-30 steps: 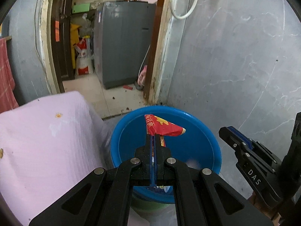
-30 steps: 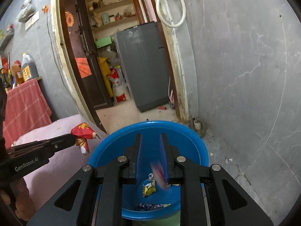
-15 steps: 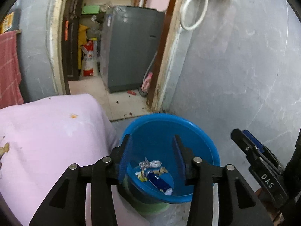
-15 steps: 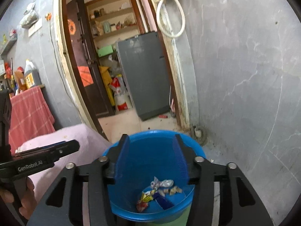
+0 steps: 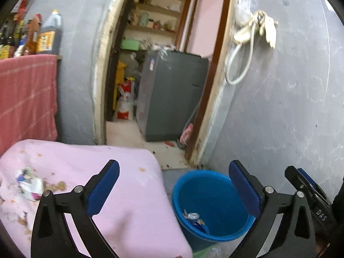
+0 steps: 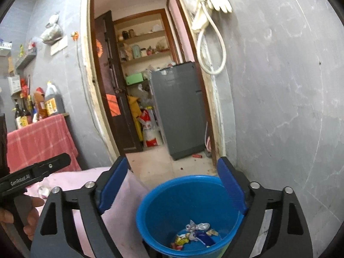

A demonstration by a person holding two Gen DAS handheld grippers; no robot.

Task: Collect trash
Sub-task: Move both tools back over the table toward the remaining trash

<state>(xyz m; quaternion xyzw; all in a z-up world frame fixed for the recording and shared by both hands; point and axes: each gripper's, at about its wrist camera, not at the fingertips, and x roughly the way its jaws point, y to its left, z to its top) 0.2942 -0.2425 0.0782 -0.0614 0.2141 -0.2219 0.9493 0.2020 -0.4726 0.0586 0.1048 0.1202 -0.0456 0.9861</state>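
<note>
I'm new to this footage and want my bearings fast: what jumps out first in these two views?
The bright blue bucket on the floor by the grey wall, with crumpled wrappers at its bottom. Left of it lies a pink cloth strewn with crumbs and a torn packet. Both hand-held grippers, left and right, frame the views with jaws opening and nothing between them.

Soft, even daylight, brightest through the doorway; motion-smeared at left (left view worst); heavy fisheye bend, dark corners.
</note>
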